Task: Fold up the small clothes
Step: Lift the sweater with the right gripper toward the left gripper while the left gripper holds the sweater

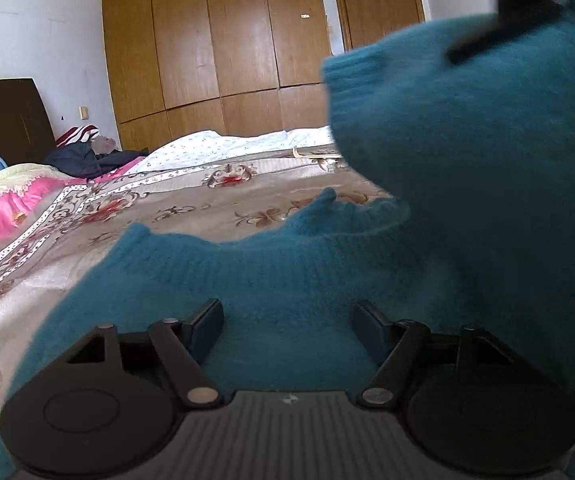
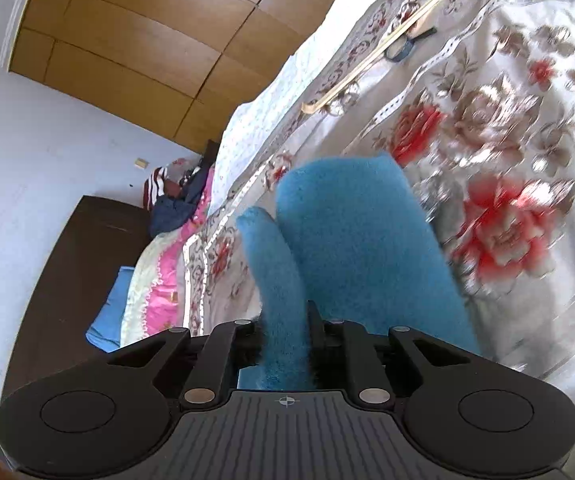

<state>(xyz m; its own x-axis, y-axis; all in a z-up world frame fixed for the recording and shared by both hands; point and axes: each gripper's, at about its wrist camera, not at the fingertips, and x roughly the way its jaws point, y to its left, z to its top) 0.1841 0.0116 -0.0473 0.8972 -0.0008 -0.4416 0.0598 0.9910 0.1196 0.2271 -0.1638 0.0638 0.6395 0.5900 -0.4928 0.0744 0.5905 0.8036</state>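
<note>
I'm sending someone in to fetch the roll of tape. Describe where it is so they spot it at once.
Start at the bed with the floral bedspread, opposite the wooden wardrobe. Near the far edge lies a long pale wooden stick; the roll of tape sits against it. It is the only small dark-blue ring there.

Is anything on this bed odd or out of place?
Yes: a long wooden stick and a roll of blue tape lie on the floral bedspread, unrelated to folding. Dark clothes sit heaped by the headboard.
</note>
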